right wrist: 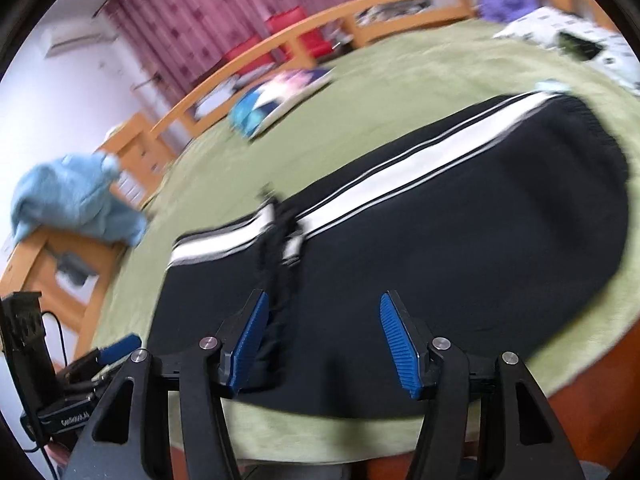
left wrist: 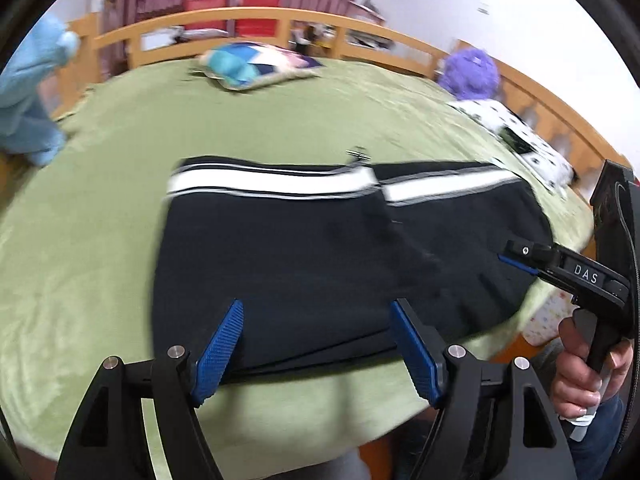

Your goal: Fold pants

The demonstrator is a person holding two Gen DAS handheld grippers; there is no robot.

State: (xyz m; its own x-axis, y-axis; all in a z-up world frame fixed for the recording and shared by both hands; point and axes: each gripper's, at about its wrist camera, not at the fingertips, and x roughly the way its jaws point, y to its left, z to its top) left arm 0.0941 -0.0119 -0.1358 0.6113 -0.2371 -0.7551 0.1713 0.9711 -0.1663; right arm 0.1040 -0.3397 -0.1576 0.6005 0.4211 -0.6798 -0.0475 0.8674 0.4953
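Note:
Black pants [left wrist: 320,256] with a white side stripe lie folded in a wide block on the green bedspread [left wrist: 100,240], near its front edge. They also show in the right wrist view [right wrist: 460,232]. My left gripper [left wrist: 316,308] is open and empty above the pants' near edge. My right gripper [right wrist: 324,308] is open and empty over the near edge, beside a bunched fold [right wrist: 276,264]. The right gripper also shows in the left wrist view [left wrist: 520,258], over the pants' right end.
A colourful cushion [left wrist: 256,66] lies at the far side of the bed. A spotted white pillow [left wrist: 520,140] and a purple plush toy [left wrist: 470,72] are at the right. A light blue garment [left wrist: 28,96] hangs on the wooden bed rail [left wrist: 280,16] at the left.

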